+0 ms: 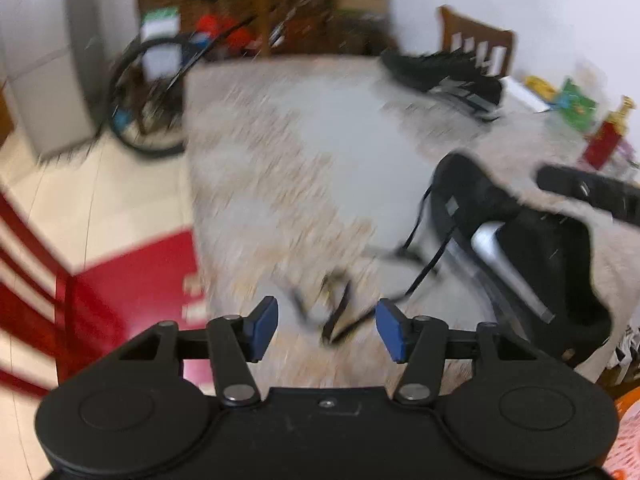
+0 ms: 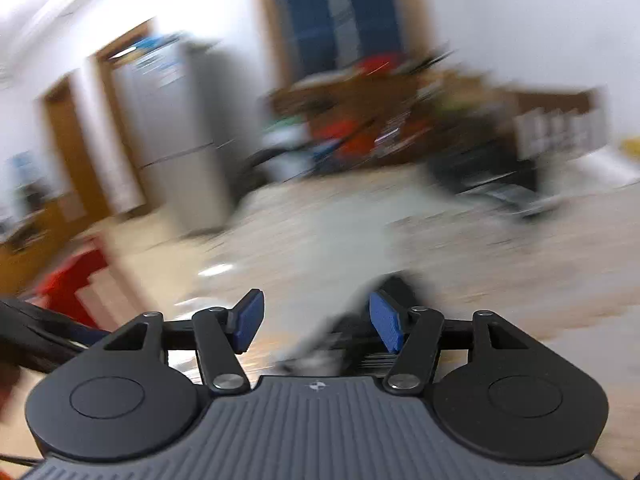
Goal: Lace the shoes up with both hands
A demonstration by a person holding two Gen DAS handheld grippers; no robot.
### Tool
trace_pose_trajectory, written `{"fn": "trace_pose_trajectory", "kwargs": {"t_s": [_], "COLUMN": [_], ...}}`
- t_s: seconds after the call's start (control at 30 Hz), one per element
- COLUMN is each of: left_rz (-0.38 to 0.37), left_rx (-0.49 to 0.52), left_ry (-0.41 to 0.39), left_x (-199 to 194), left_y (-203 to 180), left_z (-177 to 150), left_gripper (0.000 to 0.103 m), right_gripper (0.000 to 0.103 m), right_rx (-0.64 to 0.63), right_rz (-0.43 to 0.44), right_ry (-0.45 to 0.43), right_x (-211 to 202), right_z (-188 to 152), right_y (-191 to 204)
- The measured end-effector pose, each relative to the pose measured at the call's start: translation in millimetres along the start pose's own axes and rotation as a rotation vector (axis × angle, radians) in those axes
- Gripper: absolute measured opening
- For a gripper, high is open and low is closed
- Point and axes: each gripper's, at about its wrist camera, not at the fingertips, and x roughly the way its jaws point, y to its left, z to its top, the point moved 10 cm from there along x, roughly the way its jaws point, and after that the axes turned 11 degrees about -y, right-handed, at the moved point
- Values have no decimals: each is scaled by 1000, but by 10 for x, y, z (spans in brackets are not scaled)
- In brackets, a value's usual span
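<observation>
The worktop [image 1: 320, 152] is a speckled beige and grey stone-pattern surface filling most of the left wrist view; both views are heavily motion-blurred. A white refrigerator [image 1: 40, 60] stands at far left beyond the worktop, with a bicycle wheel [image 1: 148, 100] beside it on the pale tiled floor. A cluttered wooden shelf unit [image 1: 280, 12] runs along the far wall. A red stool [image 1: 132, 292] sits against the worktop's near left edge.

On the worktop, one black shoe [image 1: 520, 248] lies at right, close to the left gripper, its opening and a grey inner lining visible. A second black shoe [image 1: 444, 76] lies well apart at the far right end of the worktop. Small coloured packages and a red box [image 1: 600, 144] stand near the right edge; their detail cannot be read.

Black laces [image 1: 400, 280] trail loose from the near shoe across the worktop to a point just ahead of the left gripper.

The left gripper [image 1: 326, 328] has its blue pads spread wide apart, nothing between them; the lace end lies beyond the fingertips, not held.

The right gripper [image 2: 316, 324] is likewise spread wide and empty. A dark blurred object [image 2: 360, 320], probably a shoe, lies under and just ahead of it on the worktop; identification is uncertain.
</observation>
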Motion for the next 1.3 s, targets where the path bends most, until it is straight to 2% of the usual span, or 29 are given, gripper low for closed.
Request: {"fn": "trace_pose_trajectory", "kwargs": {"t_s": [0.07,0.17,0.23,0.3,0.4,0.47,0.5,0.57,0.6,0.7,0.87,0.97,1.07,1.13,1.23,1.3], "left_rz": [16,18,11,15,27,31,34,37,33,-20,-176,-280,-371,-417,-466,-459], "left_rx": [-35,-80,-117,-147,-187,-203,-208,-213,-211,-182,3,91,138,171,185,196], "left_ry": [18,26,29,30,16,6,0,-14,-29,-118,-320,-405,-416,-384,-349,-322], "left_x": [-1,-65,-111,-161,-248,-297,-315,-343,-346,-396,-511,-536,-488,-416,-346,-314], "left_y": [61,117,155,209,288,322,337,350,341,247,-208,-553,-851,-1007,-1152,-1181], "left_z": [-165,-372,-479,-542,-602,-612,-617,-613,-583,-368,195,434,541,544,530,522], "left_gripper": [51,51,51,51,52,53,53,53,53,53,52,52,40,8,5,4], "right_gripper": [57,56,56,55,44,34,29,2,3,3,3,3,3,3,3,8], "right_rx": [44,58,-8,-131,-257,-290,-297,-299,-288,-123,228,429,420,433,447,436], "right_rz": [79,178,234,261,303,301,295,291,293,324,346,352,296,274,235,193], "right_ry": [123,266,306,324,390,419,419,419,418,372,256,184,115,79,38,22], "right_x": [338,836,1106,1334,1512,1586,1595,1586,1565,1343,772,428,118,-61,-222,-257], "right_z": [-172,-440,-582,-740,-1010,-1108,-1123,-1119,-1095,-811,-263,79,187,216,212,176], "right_y": [192,521,758,955,1148,1132,1121,1115,1117,1057,709,473,316,230,111,7]}}
